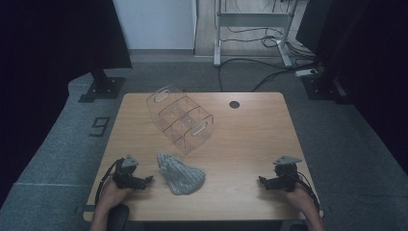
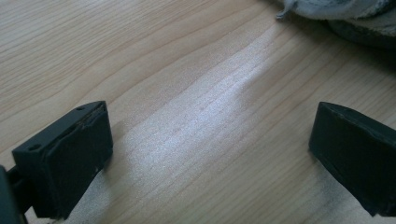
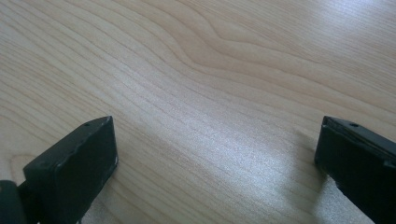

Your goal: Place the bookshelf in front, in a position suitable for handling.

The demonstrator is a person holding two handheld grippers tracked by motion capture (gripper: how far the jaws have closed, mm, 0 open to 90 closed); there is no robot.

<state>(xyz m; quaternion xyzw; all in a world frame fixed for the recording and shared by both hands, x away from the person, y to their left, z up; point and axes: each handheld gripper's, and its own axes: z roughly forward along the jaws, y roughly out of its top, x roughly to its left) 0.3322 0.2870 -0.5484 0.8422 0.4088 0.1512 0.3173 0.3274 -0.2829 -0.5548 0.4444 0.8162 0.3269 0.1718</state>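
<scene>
The left gripper (image 1: 144, 181) rests low on the table (image 1: 250, 139) with its jaws spread wide and nothing between them. The grey knitted cloth (image 1: 180, 174) lies just beyond its jaw tips and slightly to one side; in the left gripper view a corner of the cloth (image 2: 336, 14) shows ahead of the far jaw. The right gripper (image 1: 263, 182) also sits with jaws spread and empty, well apart from the cloth. The clear divided organizer (image 1: 180, 120) stands farther ahead of both.

The likely trouble is a shallow pinch: soft folds could slip from the pads, or a jaw could scrape the wood and only push the cloth along. Carried toward the organizer, a trailing edge might snag its thin wall and tip it.

A "9" (image 1: 99, 127) is marked on the floor left of the table.
</scene>
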